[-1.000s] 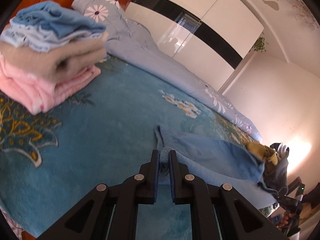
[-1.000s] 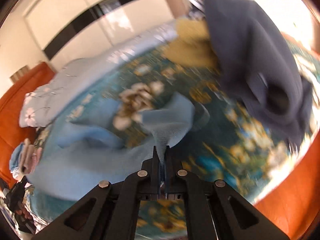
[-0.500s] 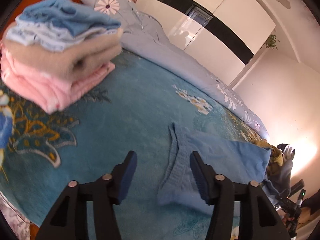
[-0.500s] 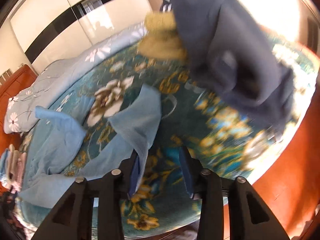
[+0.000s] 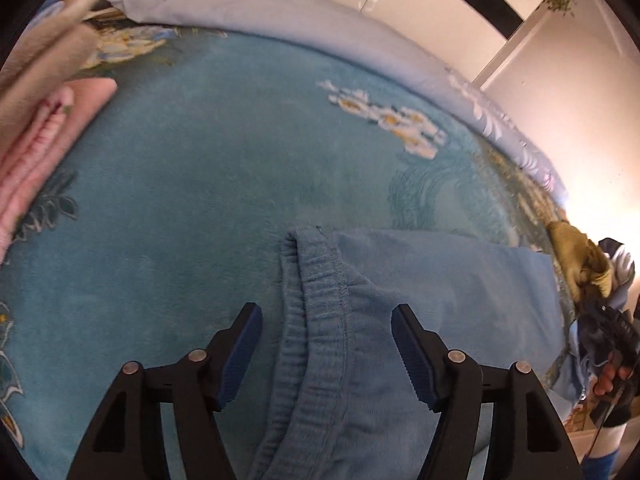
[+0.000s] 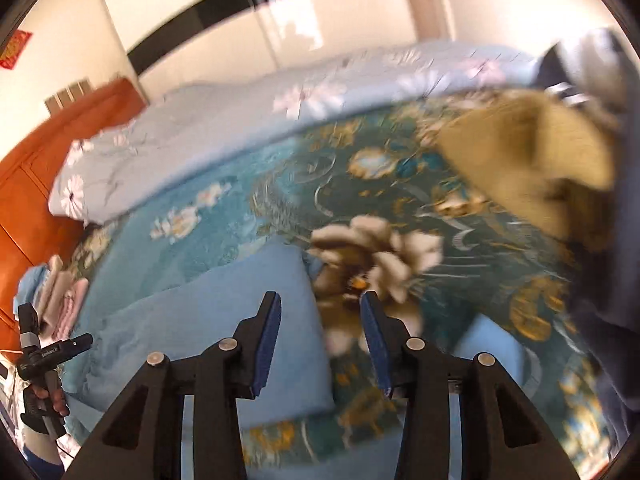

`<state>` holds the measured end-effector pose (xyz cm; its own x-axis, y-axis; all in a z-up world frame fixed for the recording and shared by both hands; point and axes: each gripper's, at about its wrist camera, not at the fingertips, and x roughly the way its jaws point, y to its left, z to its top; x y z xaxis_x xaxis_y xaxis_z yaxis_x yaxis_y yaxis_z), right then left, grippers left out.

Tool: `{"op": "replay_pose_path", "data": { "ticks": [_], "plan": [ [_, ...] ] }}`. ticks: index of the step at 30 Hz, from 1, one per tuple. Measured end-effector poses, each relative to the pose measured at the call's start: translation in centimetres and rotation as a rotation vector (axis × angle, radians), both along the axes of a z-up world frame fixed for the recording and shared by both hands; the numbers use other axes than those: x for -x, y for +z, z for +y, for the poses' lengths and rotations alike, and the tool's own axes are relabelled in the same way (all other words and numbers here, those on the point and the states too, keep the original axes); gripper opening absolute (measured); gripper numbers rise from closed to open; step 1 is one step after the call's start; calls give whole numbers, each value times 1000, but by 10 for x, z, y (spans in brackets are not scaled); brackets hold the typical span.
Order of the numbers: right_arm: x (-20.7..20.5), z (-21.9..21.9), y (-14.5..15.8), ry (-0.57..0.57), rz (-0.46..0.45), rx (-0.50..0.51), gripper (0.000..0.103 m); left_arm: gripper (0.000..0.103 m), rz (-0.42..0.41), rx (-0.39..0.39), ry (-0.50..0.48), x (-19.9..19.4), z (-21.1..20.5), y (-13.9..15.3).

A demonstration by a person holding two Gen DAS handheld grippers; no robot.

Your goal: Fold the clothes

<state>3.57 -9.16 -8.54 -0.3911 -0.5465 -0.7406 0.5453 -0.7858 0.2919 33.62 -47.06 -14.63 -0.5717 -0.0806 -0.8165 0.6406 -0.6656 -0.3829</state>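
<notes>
The blue trousers (image 5: 400, 320) lie flat on the bed (image 5: 200, 184), waistband toward my left, legs running off to the right. They look soft, light fleece, limp enough to sag and drag if I lift one point only, so I judge the ribbed waistband (image 5: 320, 300) the best hold on my left side, and a leg edge on my right. My left hand-held gripper (image 5: 326, 346) hangs low over the waistband, jaws spread wide on either side of it, gripping nothing. My right hand-held gripper (image 6: 320, 336) is likewise released, tilted down over the bed, its left finger above the trousers' (image 6: 224, 320) right edge and its right finger over the flowered cover. A folded stack (image 5: 36, 120) sits far left; unfolded clothes (image 6: 560, 160) are heaped far right
</notes>
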Motion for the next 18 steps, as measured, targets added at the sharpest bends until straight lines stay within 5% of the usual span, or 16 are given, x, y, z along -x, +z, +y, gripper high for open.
{"op": "replay_pose_path", "data": {
  "ticks": [5,10,12,14,18],
  "plan": [
    [13,-28,-37,30,-158,27,43,72,39,-52,-10,5,1,0],
    [-17,-49,-38,160,-146,88,39,67,63,-30,-18,6,8,2],
    [-32,-59,-33,224,-128,87,24,35,78,-21,-14,4,10,2],
    [-47,-70,-29,288,-112,85,15,21,87,-11,-12,1,12,3],
    [-77,-91,-23,418,-86,73,14,21,103,-12,-6,-1,13,2]
  ]
}}
